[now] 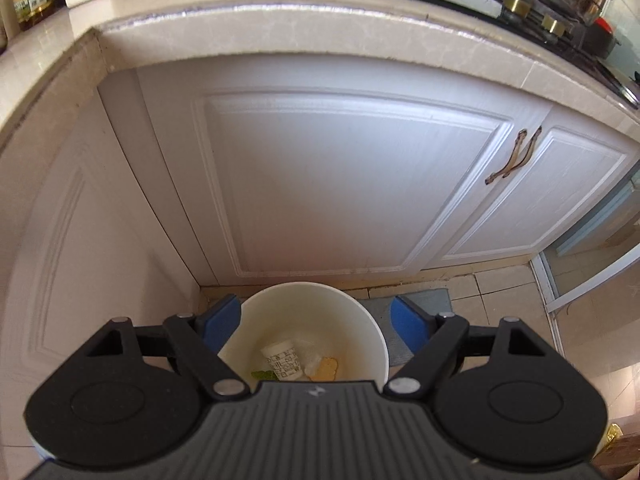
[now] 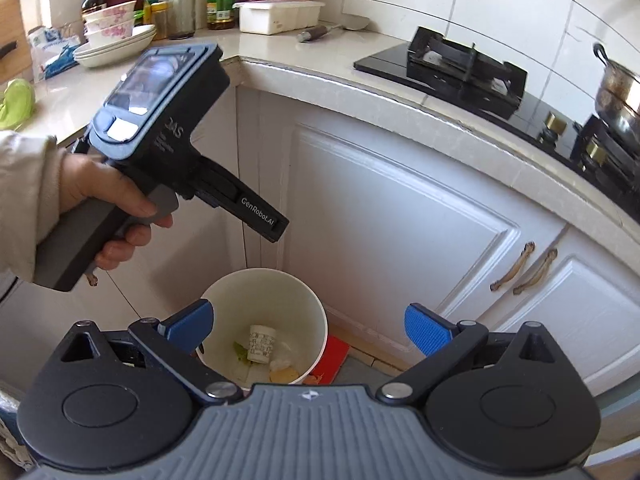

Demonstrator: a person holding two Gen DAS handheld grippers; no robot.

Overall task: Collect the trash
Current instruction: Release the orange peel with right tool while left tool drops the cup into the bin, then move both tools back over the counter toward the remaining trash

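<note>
The left gripper stood wide, its blue ribbed pads apart with nothing between them, hanging directly above a white bin on the floor. The right gripper was likewise spread wide and empty, its pads straddling the same bin from a little to the side. Below both, at the bottom of the bin, lay the trash: a small white paper cup printed with dark lettering, tipped on its side, with a crumpled white scrap beside it, a pale yellow flat piece next to that, and a bit of green leaf at the cup's other side. The bin was round, smooth and plastic-looking, its inner wall faintly stained yellow. From the right wrist view, up and left of the pads, a hand in a beige sleeve gripped the grey handle of the left tool, whose body was dark blue and black. Beyond the bin rose white panelled cupboard doors with two curved bronze handles. By the bin's right side something red and flat lay on the pale tiled floor. Farther up ran a glossy cream stone counter, carrying a black glass hob with a steel pot, and to the left a white lidded box, bottles and stacked floral bowls.
</note>
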